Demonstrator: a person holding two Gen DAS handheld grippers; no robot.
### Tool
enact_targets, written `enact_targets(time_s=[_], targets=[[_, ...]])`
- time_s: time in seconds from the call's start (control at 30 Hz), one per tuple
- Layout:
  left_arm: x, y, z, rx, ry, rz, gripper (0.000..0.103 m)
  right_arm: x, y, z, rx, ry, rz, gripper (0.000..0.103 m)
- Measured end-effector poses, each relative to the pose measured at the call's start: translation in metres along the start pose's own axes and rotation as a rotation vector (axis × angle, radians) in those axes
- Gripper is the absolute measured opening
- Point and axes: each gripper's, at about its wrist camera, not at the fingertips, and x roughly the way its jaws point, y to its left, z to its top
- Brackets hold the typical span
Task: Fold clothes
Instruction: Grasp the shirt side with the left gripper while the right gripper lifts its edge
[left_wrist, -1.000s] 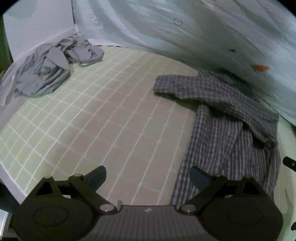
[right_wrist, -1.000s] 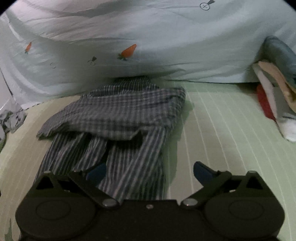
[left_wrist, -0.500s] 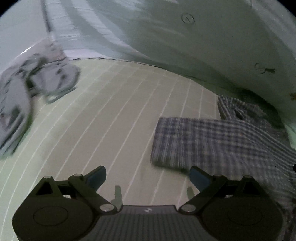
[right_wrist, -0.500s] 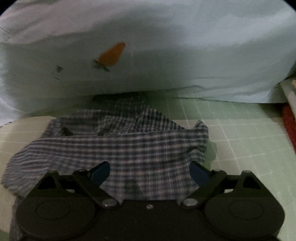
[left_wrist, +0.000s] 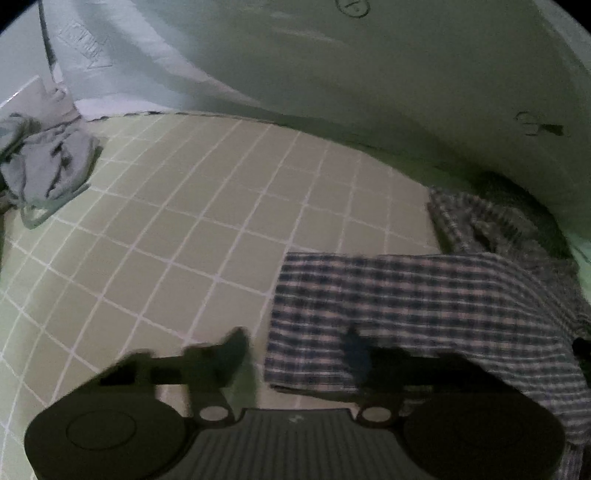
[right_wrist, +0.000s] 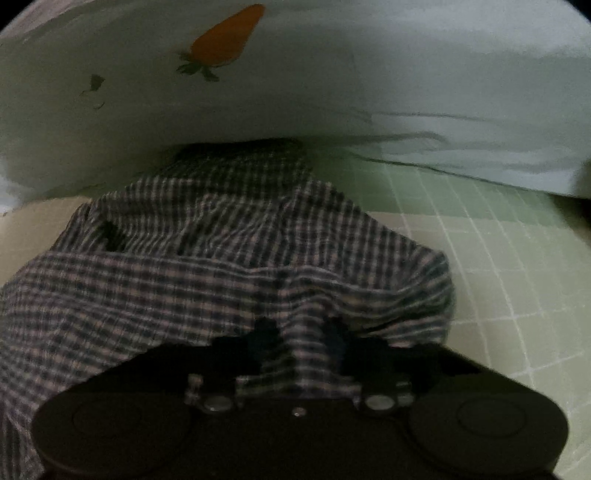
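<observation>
Now the plaid shirt (right_wrist: 229, 266) lies crumpled on the green grid-lined mat (left_wrist: 192, 236), its far end against the carrot-print bedsheet (right_wrist: 332, 74), with the right tongs (right_wrist: 299, 332) closing on a pinched ridge and the left tongs (left_wrist: 291, 354) closing around its corner edge, pads not yet pressing.

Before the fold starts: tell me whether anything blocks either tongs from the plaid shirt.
Nothing visible does. The right tongs are closing with a ridge of the plaid shirt bunched between them. The left tongs are closing over the shirt's edge. The crumpled grey garment lies apart, far across the checked sheet.
</observation>
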Motion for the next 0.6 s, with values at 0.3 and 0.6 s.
enact_targets(time_s=[0.3, 0.6], targets=[[-0.044, 0.0, 0.013, -0.026, -0.132, -0.094, 0.005, -0.051, -0.015, 0.012, 0.037, -0.122, 0.018, 0.002], [-0.135, 0.018, 0.039, -0.084, -0.37, -0.144, 0.005, -0.116, -0.005, 0.047, 0.066, -0.336, 0.085, 0.001]])
